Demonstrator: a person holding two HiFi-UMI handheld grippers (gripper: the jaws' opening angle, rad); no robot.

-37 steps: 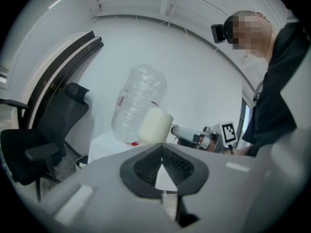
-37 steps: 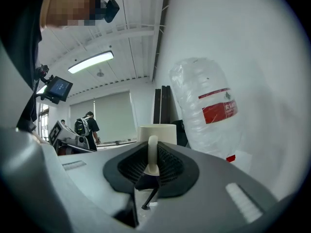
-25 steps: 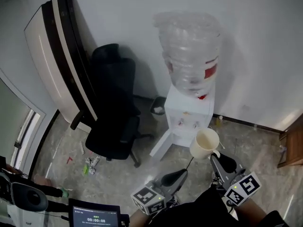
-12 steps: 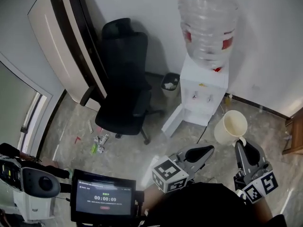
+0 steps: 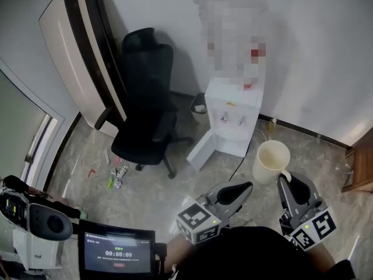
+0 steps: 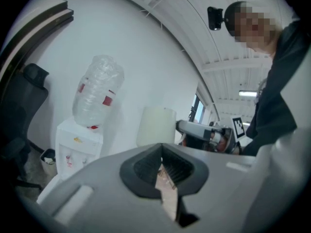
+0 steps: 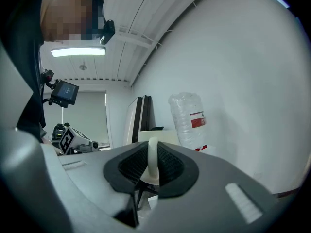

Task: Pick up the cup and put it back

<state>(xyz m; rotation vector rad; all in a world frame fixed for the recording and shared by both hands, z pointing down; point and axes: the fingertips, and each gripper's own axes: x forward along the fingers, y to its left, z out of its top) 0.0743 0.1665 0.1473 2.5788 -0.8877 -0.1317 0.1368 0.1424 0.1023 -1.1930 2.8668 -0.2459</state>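
A cream cup (image 5: pixel 271 158) hangs upright in the air over the floor, just right of the water dispenser (image 5: pixel 233 118). My right gripper (image 5: pixel 285 179) is shut on the cup's handle (image 7: pixel 152 159), which stands pinched between its black pads; the cup body (image 7: pixel 146 136) shows just above them. My left gripper (image 5: pixel 247 185) hovers to the cup's left with its jaws closed together and nothing held. In the left gripper view, past the left gripper (image 6: pixel 162 166), the cup (image 6: pixel 155 125) and the right gripper's arm show in front of the white wall.
A black office chair (image 5: pixel 145 115) stands left of the dispenser, with a small bin (image 5: pixel 199 105) between them. A large white panel (image 5: pixel 76 51) leans on the wall at left. A screen device (image 5: pixel 116 252) sits bottom left, and wooden furniture (image 5: pixel 364 168) is at the right edge.
Both grippers have moved together across the floor by the dispenser, and the view has swung. The cup stays held by its handle in the right gripper.
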